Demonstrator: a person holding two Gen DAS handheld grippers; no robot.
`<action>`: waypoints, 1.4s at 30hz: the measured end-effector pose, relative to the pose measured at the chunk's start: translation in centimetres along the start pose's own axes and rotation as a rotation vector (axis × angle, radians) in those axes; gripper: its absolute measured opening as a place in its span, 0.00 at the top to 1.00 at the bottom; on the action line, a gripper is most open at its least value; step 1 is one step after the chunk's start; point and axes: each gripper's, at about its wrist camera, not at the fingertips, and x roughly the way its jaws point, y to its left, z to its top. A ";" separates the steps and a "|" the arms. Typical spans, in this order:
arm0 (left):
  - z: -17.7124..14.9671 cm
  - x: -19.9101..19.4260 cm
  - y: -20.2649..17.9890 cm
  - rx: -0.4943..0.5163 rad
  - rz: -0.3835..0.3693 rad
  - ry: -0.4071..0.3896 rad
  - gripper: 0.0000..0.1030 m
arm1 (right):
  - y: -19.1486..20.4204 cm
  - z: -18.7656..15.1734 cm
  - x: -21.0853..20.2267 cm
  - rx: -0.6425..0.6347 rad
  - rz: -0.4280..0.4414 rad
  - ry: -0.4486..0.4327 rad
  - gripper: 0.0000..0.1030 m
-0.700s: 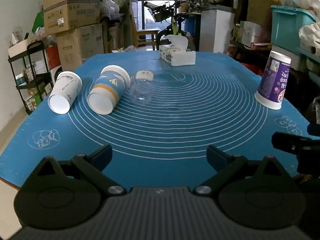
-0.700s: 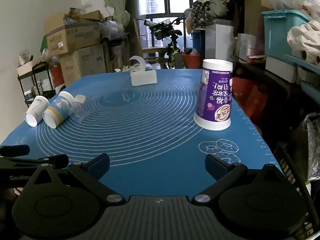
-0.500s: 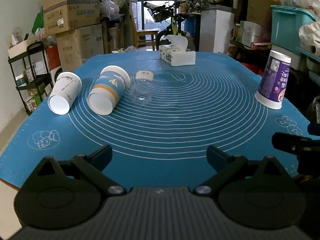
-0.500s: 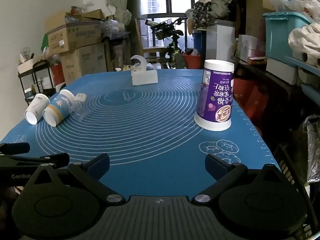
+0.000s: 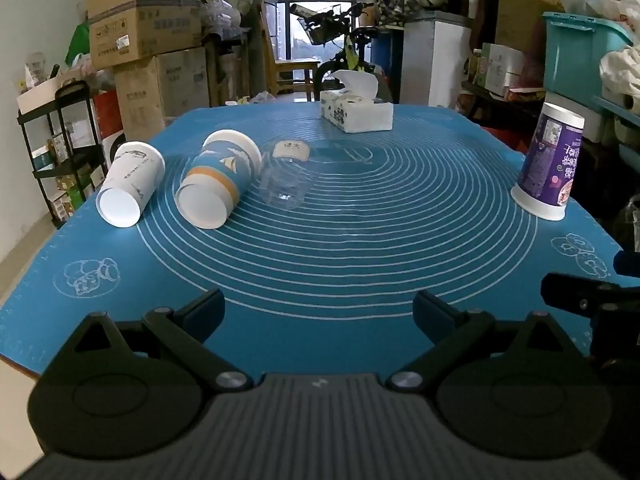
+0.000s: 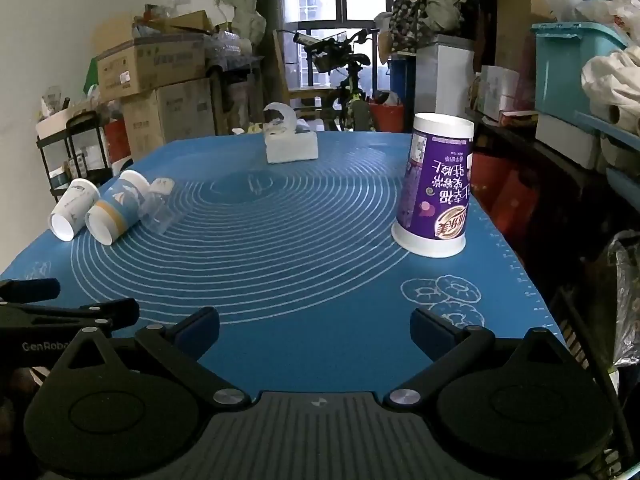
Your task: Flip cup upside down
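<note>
A purple cup [image 6: 436, 188] stands upside down, mouth down, on the blue mat [image 6: 304, 264] at the right; it also shows in the left wrist view [image 5: 550, 166]. Three cups lie on their sides at the left: a white cup [image 5: 130, 184], a blue-and-orange cup [image 5: 218, 184] and a clear plastic cup [image 5: 286, 178]. My left gripper [image 5: 318, 310] is open and empty near the mat's front edge. My right gripper [image 6: 314, 322] is open and empty, well short of the purple cup.
A tissue box [image 5: 356, 110] sits at the far middle of the mat. Cardboard boxes [image 5: 144, 32] and a black shelf [image 5: 60, 152] stand left of the table. Teal bins [image 5: 580, 56] and clutter stand at the right.
The right wrist view has drifted slightly, so the purple cup sits a little higher in it. The left gripper and all cups are unmoved.
</note>
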 end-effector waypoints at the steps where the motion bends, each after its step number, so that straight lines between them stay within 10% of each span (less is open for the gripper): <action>1: 0.0 0.0 0.0 -0.002 0.001 -0.003 0.04 | 0.0 0.0 0.0 0.001 0.000 0.001 0.02; 42: -0.1 0.3 0.4 -0.006 0.020 0.006 0.04 | -0.2 0.1 0.4 0.016 0.001 0.014 0.02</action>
